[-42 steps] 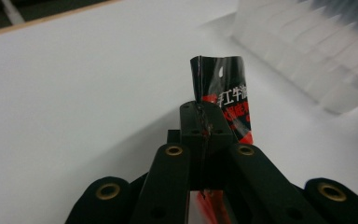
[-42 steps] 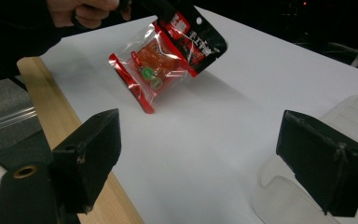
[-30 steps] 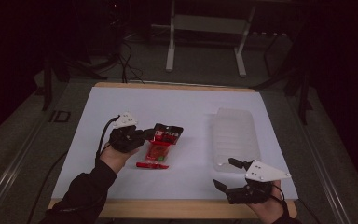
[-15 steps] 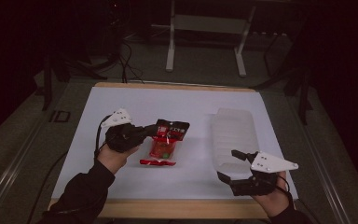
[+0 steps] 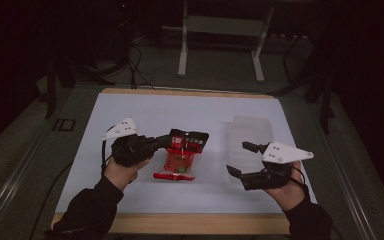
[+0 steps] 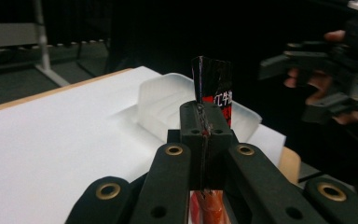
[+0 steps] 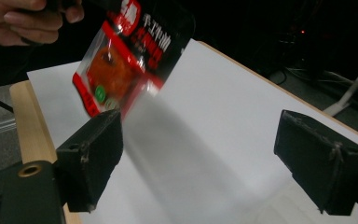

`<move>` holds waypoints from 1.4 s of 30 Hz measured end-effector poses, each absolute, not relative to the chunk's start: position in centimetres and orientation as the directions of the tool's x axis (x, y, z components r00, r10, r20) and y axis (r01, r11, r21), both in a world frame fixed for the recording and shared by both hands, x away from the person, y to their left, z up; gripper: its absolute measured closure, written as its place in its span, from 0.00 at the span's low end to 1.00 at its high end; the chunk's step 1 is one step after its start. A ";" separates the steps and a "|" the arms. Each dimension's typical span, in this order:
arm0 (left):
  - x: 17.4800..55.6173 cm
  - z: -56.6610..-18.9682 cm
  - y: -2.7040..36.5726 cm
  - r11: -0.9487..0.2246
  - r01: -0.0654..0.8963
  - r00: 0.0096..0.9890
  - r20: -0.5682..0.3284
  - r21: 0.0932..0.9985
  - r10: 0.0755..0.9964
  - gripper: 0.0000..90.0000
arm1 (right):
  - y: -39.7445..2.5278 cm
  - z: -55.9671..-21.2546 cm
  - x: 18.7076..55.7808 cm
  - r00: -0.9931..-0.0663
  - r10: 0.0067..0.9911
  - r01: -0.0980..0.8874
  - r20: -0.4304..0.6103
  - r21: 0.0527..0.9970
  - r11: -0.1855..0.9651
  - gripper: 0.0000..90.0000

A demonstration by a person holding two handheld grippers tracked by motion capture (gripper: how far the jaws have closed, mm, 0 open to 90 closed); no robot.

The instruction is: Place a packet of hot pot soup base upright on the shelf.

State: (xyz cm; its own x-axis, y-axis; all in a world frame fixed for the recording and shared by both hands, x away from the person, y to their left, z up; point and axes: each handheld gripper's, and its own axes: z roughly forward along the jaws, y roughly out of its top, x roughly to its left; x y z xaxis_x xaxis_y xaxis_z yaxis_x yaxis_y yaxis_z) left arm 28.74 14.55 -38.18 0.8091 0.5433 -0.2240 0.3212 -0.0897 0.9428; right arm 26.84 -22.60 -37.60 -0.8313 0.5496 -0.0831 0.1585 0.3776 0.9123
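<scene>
Left gripper (image 5: 166,142) on snack packet (image 5: 181,155) top edge

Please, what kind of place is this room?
Probably a lab or workshop set up for recording. A white-covered table stands in a dark room, cables trail over the floor, and a metal stand is behind. The left gripper holds a snack packet.

The snack packet (image 7: 130,51) bears white Chinese characters, too blurred to read.
</scene>
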 end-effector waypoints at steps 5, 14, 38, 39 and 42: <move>28.4 -38.5 14.1 -0.093 0.316 0.818 -0.222 0.944 0.530 0.99 | -21.4 -36.8 27.9 -0.854 0.516 0.156 -0.071 0.910 0.384 0.22; 28.2 -39.1 13.2 -0.108 0.311 0.832 -0.216 0.944 0.511 0.99 | -19.3 -36.1 29.4 -0.894 0.447 0.163 -0.032 0.906 0.392 0.22; 28.0 -39.2 11.8 -0.093 0.307 0.852 -0.230 0.947 0.471 0.99 | -16.4 -37.5 31.1 -0.951 0.308 0.151 -0.022 0.836 0.527 0.95; 28.1 -39.3 11.7 -0.097 0.308 0.850 -0.228 0.946 0.474 0.99 | -16.3 -37.5 31.1 -0.952 0.307 0.157 -0.016 0.832 0.532 0.99; 28.2 -39.3 11.9 -0.093 0.313 0.850 -0.235 0.945 0.472 0.99 | -16.1 -37.4 31.1 -0.951 0.310 0.162 -0.020 0.819 0.550 1.00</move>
State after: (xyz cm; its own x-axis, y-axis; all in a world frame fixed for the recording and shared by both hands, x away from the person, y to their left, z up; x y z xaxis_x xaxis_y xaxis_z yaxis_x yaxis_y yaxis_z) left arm 28.17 11.86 -39.34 0.8495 0.4724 -0.2348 0.3129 -0.0928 0.9453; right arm 31.05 -16.10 -37.40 -0.9506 0.3097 -0.0201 0.1619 0.5504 0.8191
